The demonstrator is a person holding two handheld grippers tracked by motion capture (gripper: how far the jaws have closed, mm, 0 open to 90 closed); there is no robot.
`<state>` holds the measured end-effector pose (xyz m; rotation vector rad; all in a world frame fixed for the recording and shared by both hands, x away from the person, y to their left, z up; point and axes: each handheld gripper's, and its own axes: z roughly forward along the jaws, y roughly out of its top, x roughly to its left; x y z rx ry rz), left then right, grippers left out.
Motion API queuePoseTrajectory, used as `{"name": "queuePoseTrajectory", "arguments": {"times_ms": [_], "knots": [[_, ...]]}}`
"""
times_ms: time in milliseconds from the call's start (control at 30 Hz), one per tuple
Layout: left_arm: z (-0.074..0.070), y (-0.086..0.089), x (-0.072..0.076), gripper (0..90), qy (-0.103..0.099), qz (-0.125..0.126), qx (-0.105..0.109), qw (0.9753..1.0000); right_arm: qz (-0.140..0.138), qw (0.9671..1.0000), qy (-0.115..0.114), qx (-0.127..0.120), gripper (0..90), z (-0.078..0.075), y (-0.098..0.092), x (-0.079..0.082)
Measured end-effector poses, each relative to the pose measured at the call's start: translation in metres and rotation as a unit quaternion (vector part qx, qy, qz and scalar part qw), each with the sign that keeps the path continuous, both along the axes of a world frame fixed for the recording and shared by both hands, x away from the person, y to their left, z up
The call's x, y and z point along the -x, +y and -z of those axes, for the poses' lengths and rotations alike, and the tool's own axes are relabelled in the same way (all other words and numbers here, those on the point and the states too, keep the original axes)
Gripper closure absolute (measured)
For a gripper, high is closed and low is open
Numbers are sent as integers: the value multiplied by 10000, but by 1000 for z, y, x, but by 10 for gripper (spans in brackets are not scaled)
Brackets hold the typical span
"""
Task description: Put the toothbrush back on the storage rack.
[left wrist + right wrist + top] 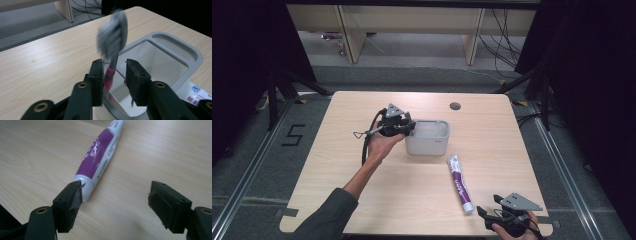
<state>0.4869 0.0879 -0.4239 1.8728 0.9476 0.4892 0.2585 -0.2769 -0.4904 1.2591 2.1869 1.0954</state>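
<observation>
Left tongs reach over the grey holder with a toothbrush between their jaws. It looks blurry, so I think they are letting go, jaws a bit apart. Right tongs wait wide apart by the toothpaste, at 5 o'clock on the tabletop. Next: drop the brush in.

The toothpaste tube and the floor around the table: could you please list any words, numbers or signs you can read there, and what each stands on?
"5": black mark on the grey floor, left of the table.
Toothpaste tube: white print on its purple band, including what look like Chinese characters, too blurred to read.
Tube's end beside the grey holder, left gripper view: a blue round logo and red characters, too small to read.
</observation>
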Motion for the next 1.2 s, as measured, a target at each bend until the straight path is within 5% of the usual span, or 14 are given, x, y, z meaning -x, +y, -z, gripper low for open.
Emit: {"name": "queuePoseTrajectory", "arguments": {"times_ms": [133, 267, 433, 600, 667, 1200], "knots": [[-5, 3, 6, 533, 30, -81, -47, 10000, 73, 9997, 205, -131, 275, 0, 3, 2], [-10, 7, 12, 450, 36, -165, 25, 9999, 14, 10000, 9, 31, 274, 0, 0, 0], [-17, 13, 18, 424, 63, -57, 24, 10000, 92, 9996, 229, -113, 274, 0, 3, 2], [-23, 19, 24, 396, 138, 35, 91, 9999, -5, 10000, 69, -47, 274, 1, 0, -1], [-27, 22, 27, 390, 175, 87, 126, 9997, 90, 9995, 230, -182, 274, 0, 2, 1], [-49, 39, 63, 367, 254, 487, 128, 9984, 19, 9998, 29, -173, 274, 2, -2, -1]]}}
